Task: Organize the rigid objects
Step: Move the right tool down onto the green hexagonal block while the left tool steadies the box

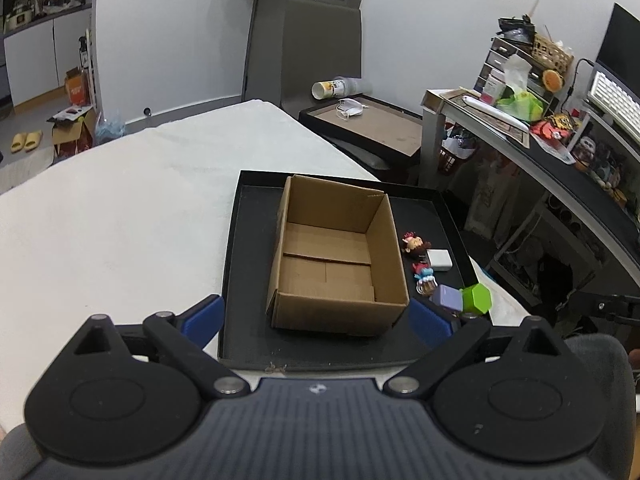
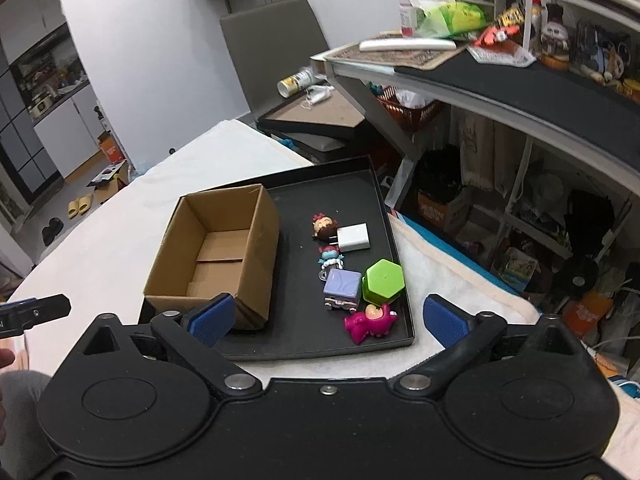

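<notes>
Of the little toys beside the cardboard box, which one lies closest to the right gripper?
The pink figure, at the tray's near corner, in front of the green hexagonal block.

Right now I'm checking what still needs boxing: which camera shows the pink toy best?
The right wrist view: the pink toy lies in full sight at the black tray's near corner, beside the green block. The left wrist view shows none of it; its gripper's finger covers that corner.
</notes>
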The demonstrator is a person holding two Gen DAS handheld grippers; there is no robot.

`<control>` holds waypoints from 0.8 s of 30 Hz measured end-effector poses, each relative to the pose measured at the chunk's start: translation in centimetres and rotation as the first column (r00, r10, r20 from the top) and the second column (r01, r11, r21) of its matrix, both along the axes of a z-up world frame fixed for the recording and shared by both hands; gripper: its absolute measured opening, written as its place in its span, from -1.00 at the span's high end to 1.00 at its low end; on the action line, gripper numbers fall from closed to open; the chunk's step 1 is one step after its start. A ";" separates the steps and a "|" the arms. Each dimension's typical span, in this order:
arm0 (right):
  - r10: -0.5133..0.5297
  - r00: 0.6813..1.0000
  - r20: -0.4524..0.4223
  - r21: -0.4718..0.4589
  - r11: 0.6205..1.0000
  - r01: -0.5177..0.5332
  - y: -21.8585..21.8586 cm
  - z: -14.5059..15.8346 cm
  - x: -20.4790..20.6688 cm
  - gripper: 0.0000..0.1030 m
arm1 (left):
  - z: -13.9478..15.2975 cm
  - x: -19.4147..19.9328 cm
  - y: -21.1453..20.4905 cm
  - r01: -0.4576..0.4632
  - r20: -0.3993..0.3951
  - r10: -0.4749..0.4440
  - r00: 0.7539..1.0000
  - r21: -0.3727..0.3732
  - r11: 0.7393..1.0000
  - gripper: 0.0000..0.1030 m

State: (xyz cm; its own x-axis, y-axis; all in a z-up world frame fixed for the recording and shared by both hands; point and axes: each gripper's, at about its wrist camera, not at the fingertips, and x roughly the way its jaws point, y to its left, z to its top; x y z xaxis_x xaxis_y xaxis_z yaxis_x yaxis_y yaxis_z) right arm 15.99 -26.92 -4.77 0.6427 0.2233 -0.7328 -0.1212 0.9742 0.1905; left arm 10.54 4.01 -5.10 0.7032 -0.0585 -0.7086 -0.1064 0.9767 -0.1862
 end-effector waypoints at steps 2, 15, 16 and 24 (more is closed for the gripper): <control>-0.017 1.000 -0.009 0.006 1.000 0.017 0.0 -0.4 0.8 -0.89 | -0.4 0.7 0.3 -0.005 0.001 0.005 1.000 -0.005 1.000 -0.91; -0.118 0.986 -0.119 0.062 0.990 0.126 -0.6 -3.2 5.5 -0.73 | -3.9 6.1 2.1 -0.076 -0.060 0.071 0.996 -0.078 0.994 -0.47; -0.125 0.984 -0.124 0.062 0.989 0.134 -0.6 -3.3 5.8 -0.73 | -4.2 6.7 2.3 -0.084 -0.067 0.079 0.995 -0.084 0.993 -0.47; -0.171 0.966 -0.192 0.058 0.981 0.185 -0.9 -5.3 9.4 -0.64 | -6.3 10.5 3.8 -0.121 -0.116 0.108 0.987 -0.113 0.986 -0.42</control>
State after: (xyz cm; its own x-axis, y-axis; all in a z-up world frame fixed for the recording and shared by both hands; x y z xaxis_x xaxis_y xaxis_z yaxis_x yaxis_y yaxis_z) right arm 25.43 -27.82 -10.02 0.5315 0.1759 -0.8286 0.0976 0.9590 0.2661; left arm 21.02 7.77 -11.36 0.6289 -0.0706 -0.7743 -0.2421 0.9286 -0.2813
